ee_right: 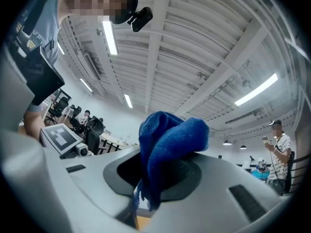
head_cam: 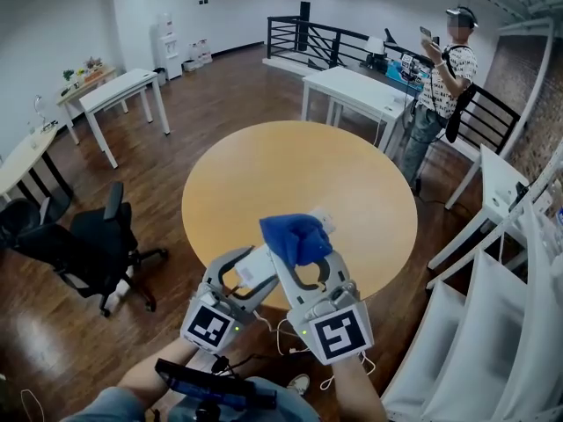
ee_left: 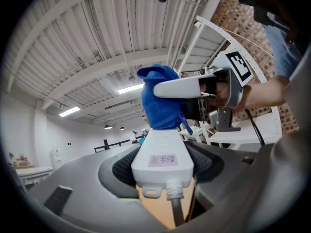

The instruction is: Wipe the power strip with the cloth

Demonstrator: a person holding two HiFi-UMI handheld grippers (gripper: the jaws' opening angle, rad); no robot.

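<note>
While the left gripper (head_cam: 249, 275) squeezes the near end of the white power strip (ee_left: 163, 147) between its 2 jaws, just above the cord, the right gripper (head_cam: 305, 266) is pinched tight on a blue cloth (head_cam: 296, 236). The cloth sits bunched on the far end of the strip, touching it. Both are held up over the near edge of the round wooden table (head_cam: 264, 165). I think the wiping is under way at the far end, and the part by the jaws looks left to do. A small pale sticker (ee_left: 163, 160) on the strip has writing, too blurry to read. Each gripper cube shows 1 black square marker (head_cam: 339, 335), no words.
</note>
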